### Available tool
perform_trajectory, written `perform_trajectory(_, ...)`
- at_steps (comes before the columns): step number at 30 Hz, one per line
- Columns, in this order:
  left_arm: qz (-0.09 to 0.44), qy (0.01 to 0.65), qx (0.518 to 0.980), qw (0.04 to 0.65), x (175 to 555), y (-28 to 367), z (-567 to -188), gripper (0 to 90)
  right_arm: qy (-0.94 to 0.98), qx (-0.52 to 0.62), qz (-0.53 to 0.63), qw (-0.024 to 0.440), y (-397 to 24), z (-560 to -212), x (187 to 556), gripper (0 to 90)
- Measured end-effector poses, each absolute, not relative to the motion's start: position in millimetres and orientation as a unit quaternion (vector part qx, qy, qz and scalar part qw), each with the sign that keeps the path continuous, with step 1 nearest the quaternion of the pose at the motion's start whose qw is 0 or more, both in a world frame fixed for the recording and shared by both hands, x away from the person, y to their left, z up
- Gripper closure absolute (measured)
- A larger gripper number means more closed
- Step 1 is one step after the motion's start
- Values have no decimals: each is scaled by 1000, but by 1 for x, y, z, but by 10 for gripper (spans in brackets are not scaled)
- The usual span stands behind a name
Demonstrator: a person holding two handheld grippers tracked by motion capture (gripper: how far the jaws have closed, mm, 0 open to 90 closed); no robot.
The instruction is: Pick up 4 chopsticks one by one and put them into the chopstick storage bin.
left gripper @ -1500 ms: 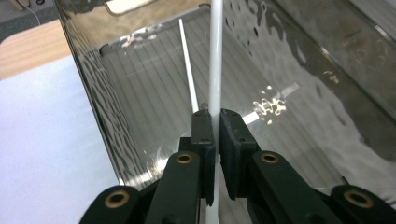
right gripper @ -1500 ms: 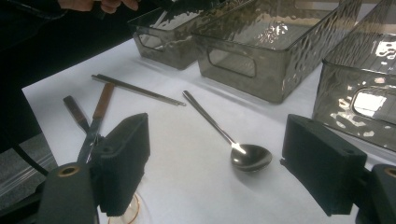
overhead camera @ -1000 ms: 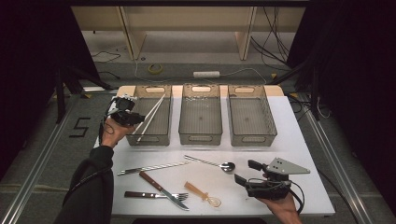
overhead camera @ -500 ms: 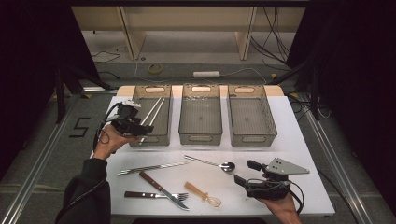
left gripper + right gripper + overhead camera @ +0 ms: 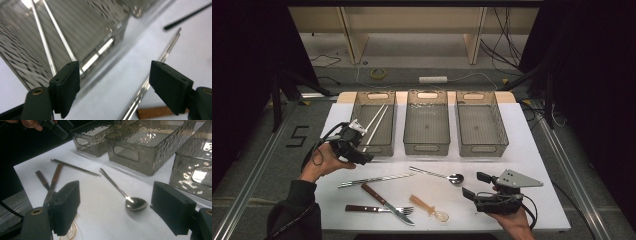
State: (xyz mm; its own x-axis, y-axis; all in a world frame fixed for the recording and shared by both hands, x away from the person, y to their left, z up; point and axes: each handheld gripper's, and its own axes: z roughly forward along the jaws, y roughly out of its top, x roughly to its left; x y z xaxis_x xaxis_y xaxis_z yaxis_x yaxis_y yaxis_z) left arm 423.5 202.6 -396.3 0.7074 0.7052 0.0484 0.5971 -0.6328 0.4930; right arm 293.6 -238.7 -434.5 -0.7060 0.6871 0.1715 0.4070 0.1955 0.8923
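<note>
Three clear grey bins stand in a row at the back of the white table [image 5: 532, 150]. A pair of metal chopsticks [image 5: 374, 122] [image 5: 47, 37] lies slanted in the left bin [image 5: 373, 122]. My left gripper [image 5: 363, 157] [image 5: 115, 67] hovers just in front of that bin. Its jaws have just been opening and hold nothing. My right gripper [image 5: 475, 185] [image 5: 115, 190] rests at the front right, open and empty, pointing at a metal spoon [image 5: 439, 175] [image 5: 125, 195].
Between the grippers lie a second pair of metal chopsticks [image 5: 374, 180] [image 5: 160, 62] [image 5: 75, 167], a wood-handled knife [image 5: 384, 202] [image 5: 53, 182], a fork [image 5: 377, 209] and an amber plastic spoon [image 5: 429, 207]. The middle bin [image 5: 427, 122] and right bin [image 5: 479, 122] are empty.
The left gripper has drawn back from the left bin toward the near side and its jaws have opened. The chopsticks stay in the bin. The right gripper has not moved.
</note>
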Motion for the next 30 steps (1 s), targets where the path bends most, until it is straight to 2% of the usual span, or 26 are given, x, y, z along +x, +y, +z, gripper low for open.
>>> perform_trajectory(11,111,348,909,198,419,204,-410,218,762,357,524,134,-239,-434,293,241)
perform_trajectory(30,100,331,928,139,422,204,-429,298,763,356,522,134,-238,-434,293,241)
